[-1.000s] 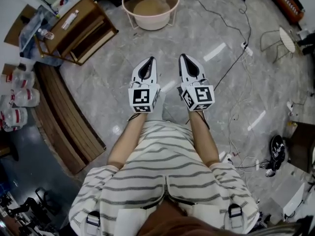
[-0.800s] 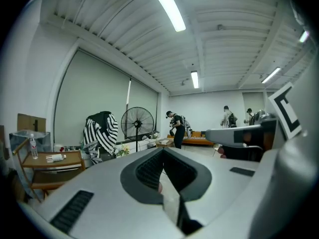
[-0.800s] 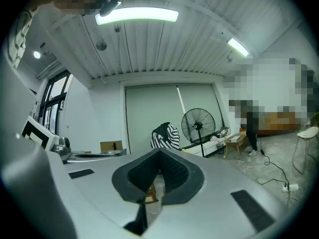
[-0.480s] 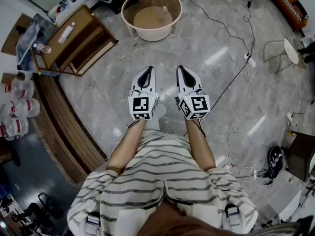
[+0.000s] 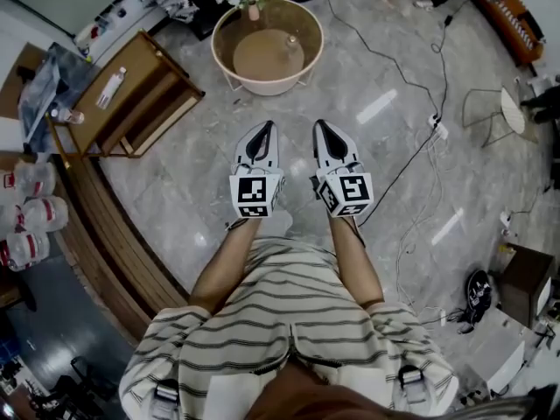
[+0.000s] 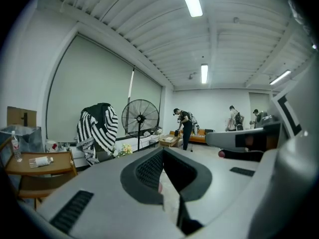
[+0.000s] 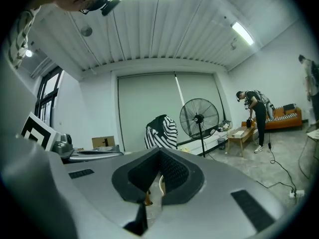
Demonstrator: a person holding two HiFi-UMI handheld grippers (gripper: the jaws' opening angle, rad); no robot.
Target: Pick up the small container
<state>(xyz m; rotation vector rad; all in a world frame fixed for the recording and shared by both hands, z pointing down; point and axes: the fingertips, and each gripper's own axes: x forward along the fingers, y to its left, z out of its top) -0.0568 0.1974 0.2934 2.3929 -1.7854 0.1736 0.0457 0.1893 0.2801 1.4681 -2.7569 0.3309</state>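
- Left gripper (image 5: pixel 265 129) clenched shut, nothing between its jaws.
- Right gripper (image 5: pixel 320 128) clenched and empty too, just beside it.
- Small container (image 5: pixel 291 44) sits on the round table (image 5: pixel 254 59), at twelve o'clock from both grippers, well apart.

Clear item (image 5: pixel 291 42) on round table (image 5: pixel 219 59) too small to identify, bottles (image 5: pixel 24 210) cropped left

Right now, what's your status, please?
Left hand-held gripper, right hand-held gripper: shut, empty. Small clear container on round beige table ahead. Path unobstructed.
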